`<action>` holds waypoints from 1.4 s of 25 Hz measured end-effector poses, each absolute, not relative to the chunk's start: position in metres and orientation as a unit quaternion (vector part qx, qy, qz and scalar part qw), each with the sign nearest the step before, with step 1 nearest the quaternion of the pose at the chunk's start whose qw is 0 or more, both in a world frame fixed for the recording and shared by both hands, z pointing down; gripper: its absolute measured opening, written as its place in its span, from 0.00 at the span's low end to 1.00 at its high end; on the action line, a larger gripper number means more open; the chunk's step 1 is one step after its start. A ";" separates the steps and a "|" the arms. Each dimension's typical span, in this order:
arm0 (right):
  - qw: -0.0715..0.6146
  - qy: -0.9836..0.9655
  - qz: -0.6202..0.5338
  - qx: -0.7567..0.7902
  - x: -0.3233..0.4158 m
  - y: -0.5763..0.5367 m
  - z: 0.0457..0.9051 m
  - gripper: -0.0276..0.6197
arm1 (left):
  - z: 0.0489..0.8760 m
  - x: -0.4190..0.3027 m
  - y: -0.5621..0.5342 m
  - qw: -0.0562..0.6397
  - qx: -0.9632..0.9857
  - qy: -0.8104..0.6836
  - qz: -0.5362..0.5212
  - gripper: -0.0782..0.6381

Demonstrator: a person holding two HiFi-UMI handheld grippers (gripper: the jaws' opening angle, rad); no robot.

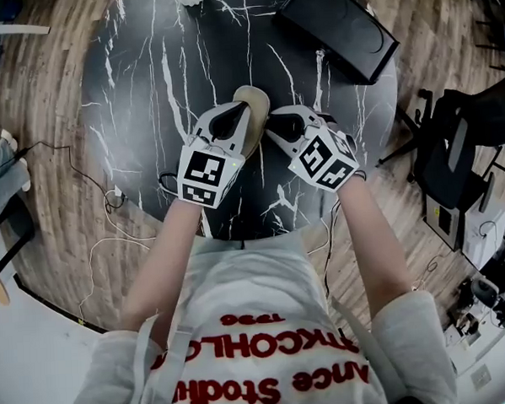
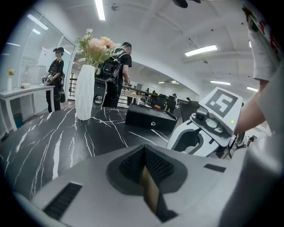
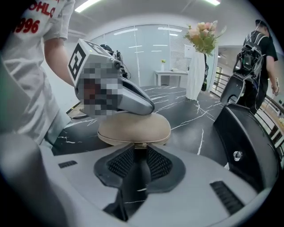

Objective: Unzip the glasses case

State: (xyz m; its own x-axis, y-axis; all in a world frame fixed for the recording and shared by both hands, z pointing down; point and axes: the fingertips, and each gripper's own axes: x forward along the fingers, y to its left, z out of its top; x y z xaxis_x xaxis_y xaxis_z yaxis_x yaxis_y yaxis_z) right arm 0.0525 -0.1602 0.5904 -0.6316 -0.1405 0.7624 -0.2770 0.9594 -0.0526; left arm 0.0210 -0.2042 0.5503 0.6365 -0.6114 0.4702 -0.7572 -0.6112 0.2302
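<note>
Round black marble table (image 1: 147, 118) with white veining: it bears everything named here. The beige glasses case (image 3: 133, 128), the reference point, lies flat near the table's middle.

Black box (image 1: 336, 28), lid closed: on the table beyond the glasses case and to its right in the head view, well apart from it.

White vase (image 2: 85, 92) holding pale flowers: upright near the far table edge, beyond the glasses case.

Left gripper (image 2: 145, 168): lies over the top of the glasses case. Its jaws are drawn almost together, with a thin beige strip of the case pinched between the pads.

Right gripper (image 3: 141, 153): points steeply down at the near long side of the glasses case, just beside the left gripper. Its jaws stand only narrowly apart, their tips closed in on the zip pull (image 3: 141, 145).

Zip pull: a small tab on the seam of the glasses case, at the middle of the side facing the right gripper. The seam there appears still closed.
</note>
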 end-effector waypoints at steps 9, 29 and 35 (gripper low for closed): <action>0.421 -0.895 0.075 0.127 0.051 -0.153 0.590 0.12 | 0.550 0.021 -0.202 0.201 0.883 -0.390 0.170 0.11; 0.427 -0.884 0.105 0.159 0.036 -0.125 0.588 0.08 | 0.550 0.020 -0.202 0.186 0.889 -0.382 0.168 0.11; 0.405 -0.886 0.139 0.179 0.021 -0.098 0.589 0.08 | 0.549 0.020 -0.200 0.179 0.893 -0.376 0.167 0.11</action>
State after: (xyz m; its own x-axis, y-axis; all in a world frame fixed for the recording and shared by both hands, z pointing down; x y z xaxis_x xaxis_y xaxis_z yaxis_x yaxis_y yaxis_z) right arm 0.0206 -0.0981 0.5886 -0.6077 -0.2041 0.7675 -0.4300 0.8971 -0.1020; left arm 0.0204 -0.1998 0.5494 0.6609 -0.6122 0.4341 -0.7323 -0.6525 0.1948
